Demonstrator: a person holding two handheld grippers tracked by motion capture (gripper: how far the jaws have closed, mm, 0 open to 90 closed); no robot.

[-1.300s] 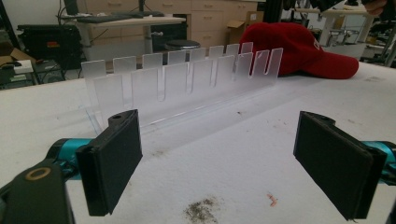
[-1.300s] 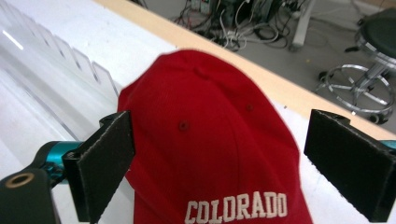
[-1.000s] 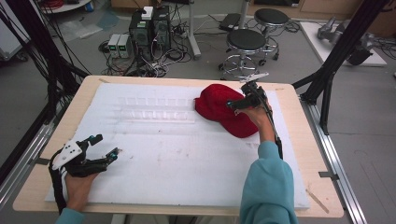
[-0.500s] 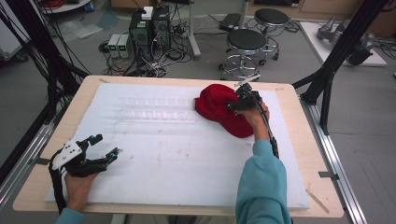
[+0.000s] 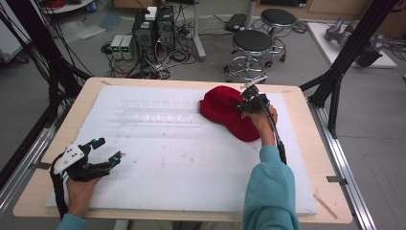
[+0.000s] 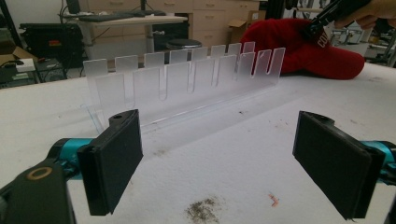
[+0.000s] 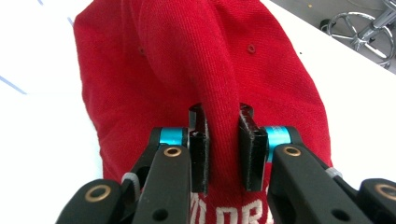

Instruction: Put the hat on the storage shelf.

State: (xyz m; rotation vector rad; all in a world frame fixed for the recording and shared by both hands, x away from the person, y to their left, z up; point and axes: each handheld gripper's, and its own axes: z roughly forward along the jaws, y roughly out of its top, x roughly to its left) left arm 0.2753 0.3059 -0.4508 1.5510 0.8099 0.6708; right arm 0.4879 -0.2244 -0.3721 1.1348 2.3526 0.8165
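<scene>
Pinching the red cap

Gripping a raised fold of the red cap in my right claw, I hold it at the table's far right. My left claw gapes wide, near left, facing the clear slotted rack.

Clear slotted rack on table; stools behind.
</scene>
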